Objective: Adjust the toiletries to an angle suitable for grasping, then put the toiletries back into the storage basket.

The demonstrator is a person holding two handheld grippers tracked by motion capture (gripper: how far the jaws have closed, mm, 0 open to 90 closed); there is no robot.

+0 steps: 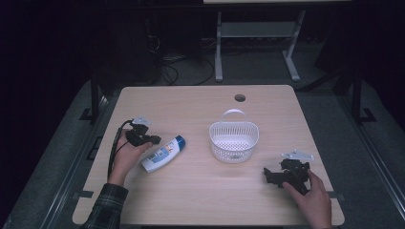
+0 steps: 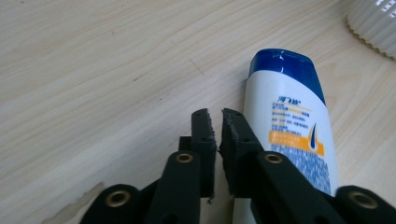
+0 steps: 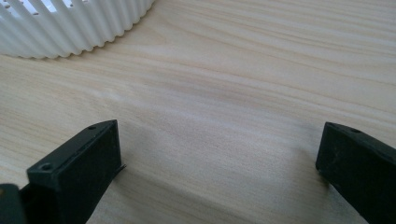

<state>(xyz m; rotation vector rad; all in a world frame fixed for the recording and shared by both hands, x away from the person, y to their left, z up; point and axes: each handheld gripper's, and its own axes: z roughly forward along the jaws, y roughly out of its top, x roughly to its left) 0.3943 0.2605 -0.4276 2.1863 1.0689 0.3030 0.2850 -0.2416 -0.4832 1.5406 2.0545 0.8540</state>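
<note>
Nearest me, my right gripper [image 1: 273, 175] rests on the counter [image 1: 205, 200] with its fingers [image 3: 74, 172] spread wide and empty. My left gripper [image 1: 152, 139] sits just beside the 1 shampoo bottle [image 1: 164, 153], fingers [image 2: 204, 140] nearly pressed together, pinching nothing. I judge this the approach: next I must spread them around the bottle. Farther off stands 1 white basket [image 1: 234, 141].

wooden table [image 1: 205, 191], white slotted basket [image 1: 234, 140]
</note>
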